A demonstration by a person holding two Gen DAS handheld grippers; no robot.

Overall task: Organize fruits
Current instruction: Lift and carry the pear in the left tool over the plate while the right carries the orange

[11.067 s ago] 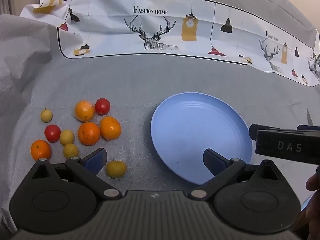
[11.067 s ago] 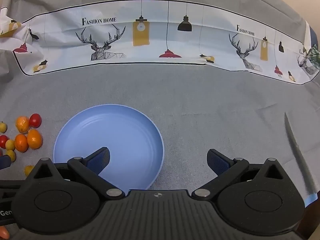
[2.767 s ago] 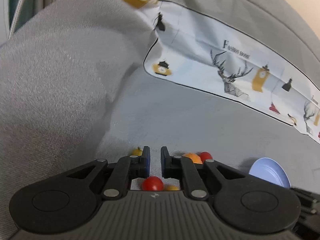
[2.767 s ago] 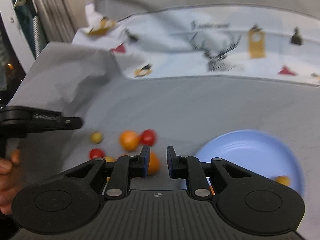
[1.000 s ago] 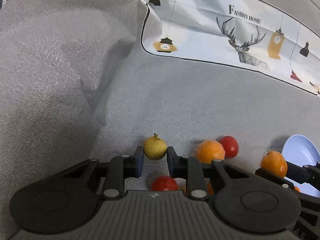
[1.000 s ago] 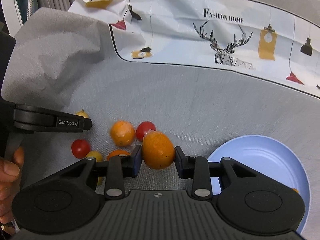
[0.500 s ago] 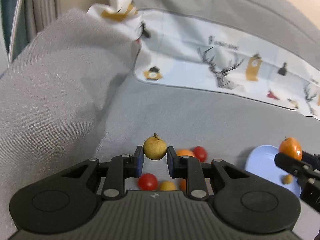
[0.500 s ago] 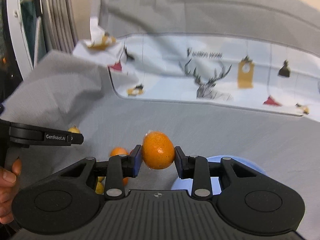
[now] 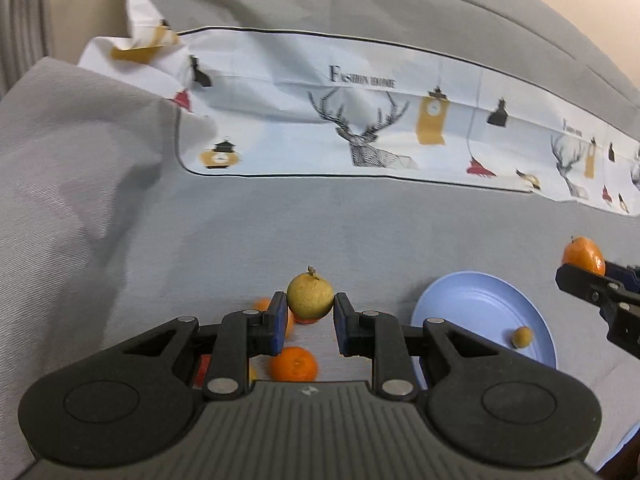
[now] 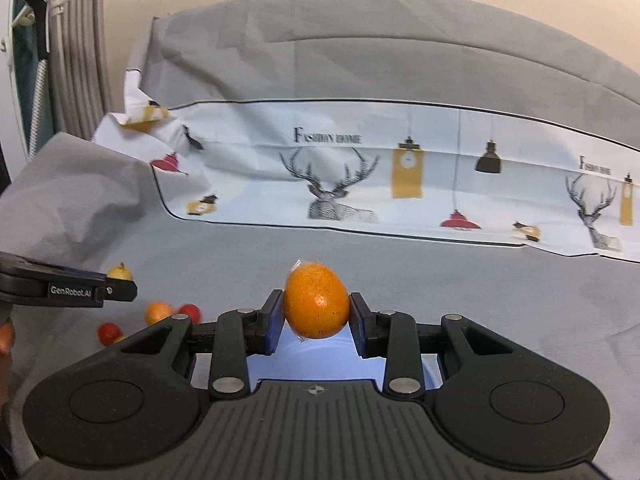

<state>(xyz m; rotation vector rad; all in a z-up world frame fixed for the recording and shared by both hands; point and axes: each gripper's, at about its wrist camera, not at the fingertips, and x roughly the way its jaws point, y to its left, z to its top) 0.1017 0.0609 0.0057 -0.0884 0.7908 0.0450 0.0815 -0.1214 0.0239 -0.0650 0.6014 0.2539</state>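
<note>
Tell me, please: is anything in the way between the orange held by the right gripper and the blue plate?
Nothing visible is. The right gripper holds the orange directly over the blue plate. The one small yellow fruit on the plate lies near its edge.

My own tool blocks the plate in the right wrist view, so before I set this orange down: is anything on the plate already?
Observer: Yes. One small yellow fruit lies on the blue plate, toward its right side in the left wrist view.
Operator: Is the left tool carrying anything?
Observer: The left tool is shut on a round yellow fruit with a short stem on top.
Operator: Any oranges on the cloth near it?
Observer: A loose orange lies on the grey cloth just below the left tool's fingers.
</note>
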